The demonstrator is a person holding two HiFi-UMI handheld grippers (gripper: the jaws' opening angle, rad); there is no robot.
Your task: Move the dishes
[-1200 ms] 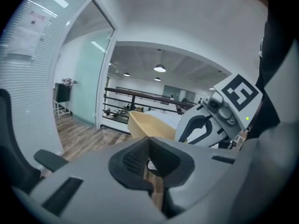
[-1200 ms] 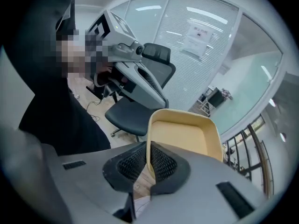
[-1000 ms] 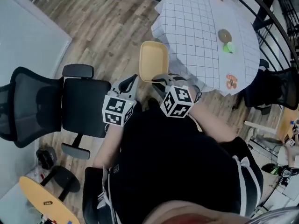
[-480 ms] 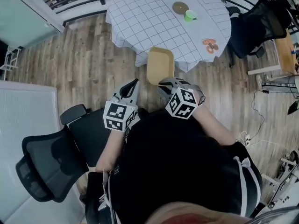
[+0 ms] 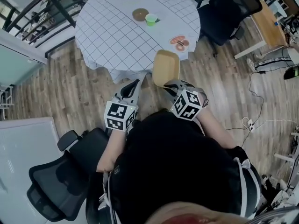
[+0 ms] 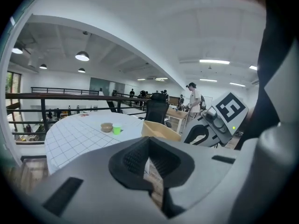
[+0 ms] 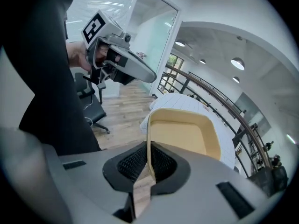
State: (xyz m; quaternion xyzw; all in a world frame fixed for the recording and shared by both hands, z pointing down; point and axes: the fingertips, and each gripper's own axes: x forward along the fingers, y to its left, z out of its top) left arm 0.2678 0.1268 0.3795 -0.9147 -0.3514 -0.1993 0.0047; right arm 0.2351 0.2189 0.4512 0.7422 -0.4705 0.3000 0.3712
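A yellow rectangular tray (image 5: 167,68) hangs above the wooden floor just in front of the round table (image 5: 112,36) with its checked cloth. My right gripper (image 5: 171,84) is shut on the tray's near rim; in the right gripper view the rim (image 7: 148,139) stands on edge between the pads. My left gripper (image 5: 133,85) is beside it on the left, shut with nothing in it (image 6: 148,158). On the table stand a brown dish (image 5: 140,14), a green cup (image 5: 150,19) and a patterned plate (image 5: 178,42).
A black office chair (image 5: 60,185) stands at the lower left and another (image 5: 226,6) beyond the table at the right. A wooden desk (image 5: 266,17) and floor cables (image 5: 254,78) are at the right. A railing (image 5: 42,13) runs behind the table.
The view has swung round: the table slid from the upper right to the upper middle and sits closer to the tray. The right gripper still holds the tray; the left stays shut.
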